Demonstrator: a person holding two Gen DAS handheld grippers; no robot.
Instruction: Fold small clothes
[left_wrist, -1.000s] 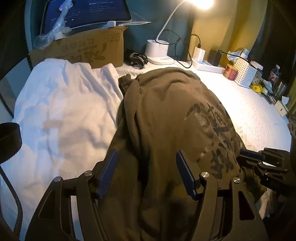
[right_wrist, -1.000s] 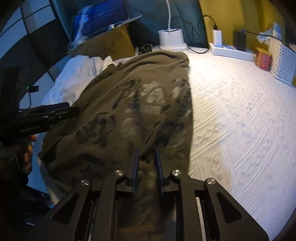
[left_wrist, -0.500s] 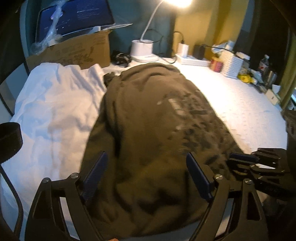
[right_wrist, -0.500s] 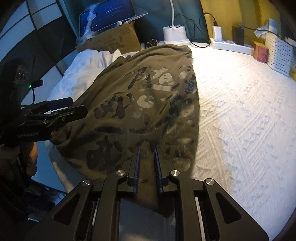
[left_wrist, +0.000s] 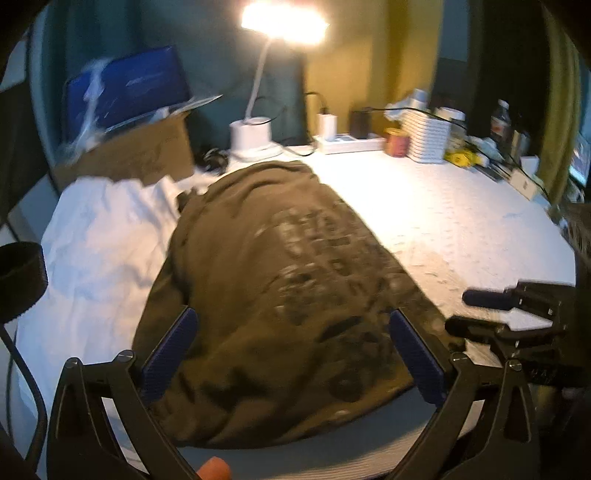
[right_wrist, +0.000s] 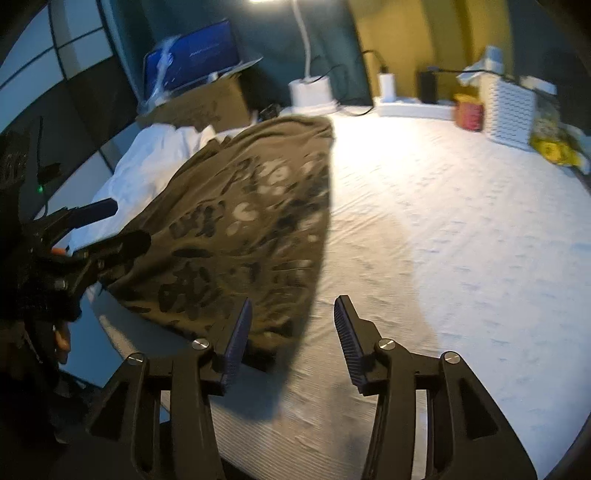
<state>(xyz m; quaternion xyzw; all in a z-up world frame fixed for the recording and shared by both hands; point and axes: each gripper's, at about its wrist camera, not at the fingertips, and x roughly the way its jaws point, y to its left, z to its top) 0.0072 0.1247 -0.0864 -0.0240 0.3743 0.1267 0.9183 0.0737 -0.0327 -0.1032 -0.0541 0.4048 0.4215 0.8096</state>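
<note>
Olive-brown printed shirt (left_wrist: 280, 295) flat on white worktop (right_wrist: 443, 229), long axis running away from both tongs. Left tongs (left_wrist: 291, 354) wide, empty, straddling near hem. Right tongs (right_wrist: 291, 332) wide, empty, at shirt's right near corner; left nearer garment's middle.

A white textured bedspread (right_wrist: 461, 229) covers the bed; an olive printed shirt (right_wrist: 251, 229) lies at nine o'clock, partly over white cloth (left_wrist: 99, 243), with a cardboard box (left_wrist: 140, 155), lamp base (left_wrist: 253, 138) and power strip (left_wrist: 351, 142) toward twelve
</note>
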